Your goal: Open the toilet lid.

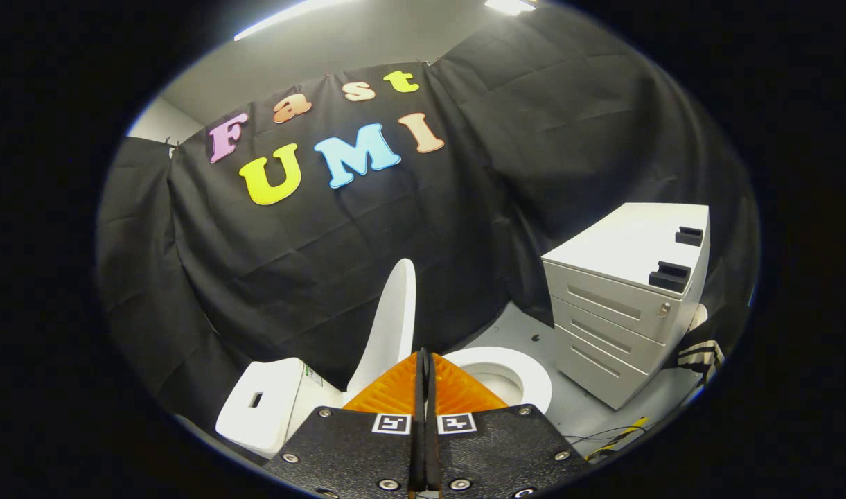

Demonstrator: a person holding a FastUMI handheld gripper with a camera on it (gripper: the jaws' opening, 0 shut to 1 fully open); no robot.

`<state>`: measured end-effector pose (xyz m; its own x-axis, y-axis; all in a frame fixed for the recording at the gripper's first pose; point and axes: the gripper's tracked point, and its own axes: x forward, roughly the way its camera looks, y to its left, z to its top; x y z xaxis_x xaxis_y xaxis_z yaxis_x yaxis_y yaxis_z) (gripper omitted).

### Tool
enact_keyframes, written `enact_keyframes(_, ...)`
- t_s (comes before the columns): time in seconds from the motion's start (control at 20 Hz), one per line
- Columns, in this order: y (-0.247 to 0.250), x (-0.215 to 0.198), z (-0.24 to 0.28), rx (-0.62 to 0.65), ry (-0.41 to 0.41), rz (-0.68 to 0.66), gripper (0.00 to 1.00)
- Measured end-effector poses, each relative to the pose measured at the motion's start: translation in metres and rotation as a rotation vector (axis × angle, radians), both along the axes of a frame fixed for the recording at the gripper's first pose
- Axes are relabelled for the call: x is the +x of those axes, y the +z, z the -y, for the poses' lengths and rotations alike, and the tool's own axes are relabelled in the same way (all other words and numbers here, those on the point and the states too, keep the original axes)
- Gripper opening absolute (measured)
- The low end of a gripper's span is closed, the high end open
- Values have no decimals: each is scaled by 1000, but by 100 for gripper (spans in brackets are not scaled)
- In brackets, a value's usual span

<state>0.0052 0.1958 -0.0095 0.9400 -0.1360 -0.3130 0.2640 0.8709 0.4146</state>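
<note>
A white toilet stands just beyond my fingers. Its lid [393, 326] is raised, standing nearly upright and seen edge-on, leaning toward the white cistern [267, 405]. The seat ring [526, 378] lies flat around the open bowl, to the right of my fingers. My gripper [423, 360] is shut, its two fingers pressed flat together with nothing between them. The fingertips sit close by the lower part of the raised lid, apart from it, and hide part of the bowl.
A white three-drawer cabinet [623, 305] stands to the right of the toilet, with two dark clips on its top. The booth's black cloth wall hangs behind. Cables and a striped object [700, 357] lie on the grey floor [526, 329] by the cabinet.
</note>
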Motion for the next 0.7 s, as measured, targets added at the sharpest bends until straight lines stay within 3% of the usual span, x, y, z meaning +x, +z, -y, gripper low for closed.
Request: enact_keyframes(0.7,39,1,-47,-153,65,55,0)
